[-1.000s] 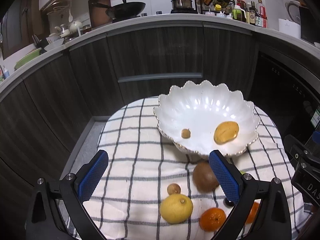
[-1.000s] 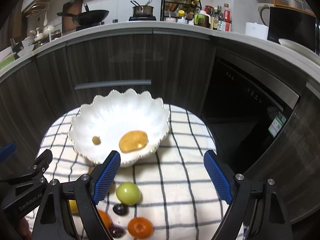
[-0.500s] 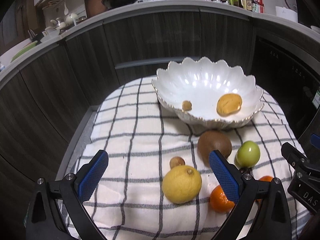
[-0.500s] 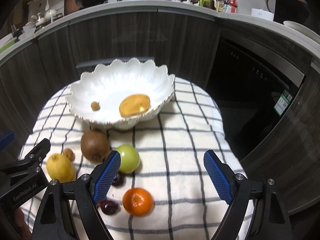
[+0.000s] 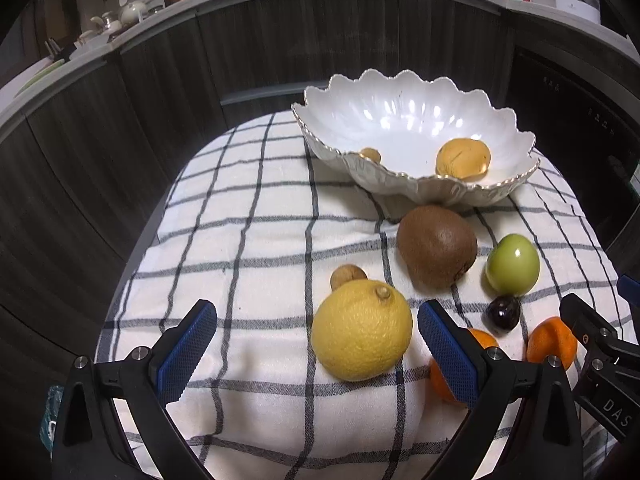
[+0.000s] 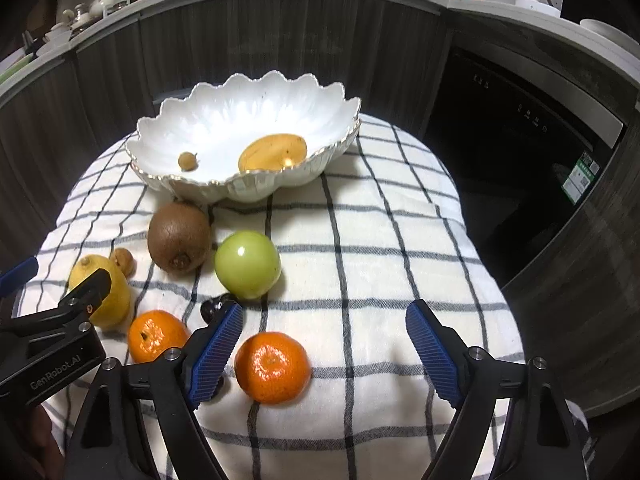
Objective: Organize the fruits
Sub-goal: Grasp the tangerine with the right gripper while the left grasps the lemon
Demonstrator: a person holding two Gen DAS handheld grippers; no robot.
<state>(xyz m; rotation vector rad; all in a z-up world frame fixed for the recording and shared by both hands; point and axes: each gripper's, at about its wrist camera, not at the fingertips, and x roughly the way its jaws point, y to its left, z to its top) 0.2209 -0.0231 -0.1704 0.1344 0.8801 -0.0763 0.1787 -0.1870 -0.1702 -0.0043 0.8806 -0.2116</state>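
Early stage by my read: the white scalloped bowl holds only two pieces, a yellow-orange fruit and a small brown one; everything else lies loose on the checked cloth. Left gripper: fingers spread wide, holding nothing, the lemon sitting between them nearer the right finger, a small brown fruit just beyond it. Right gripper: fingers wide apart, empty, a mandarin between them close to its left finger. Beyond the fingers, short of the bowl: kiwi, green fruit, dark fruit. Second mandarin outside the left finger. At least seven pieces left to move.
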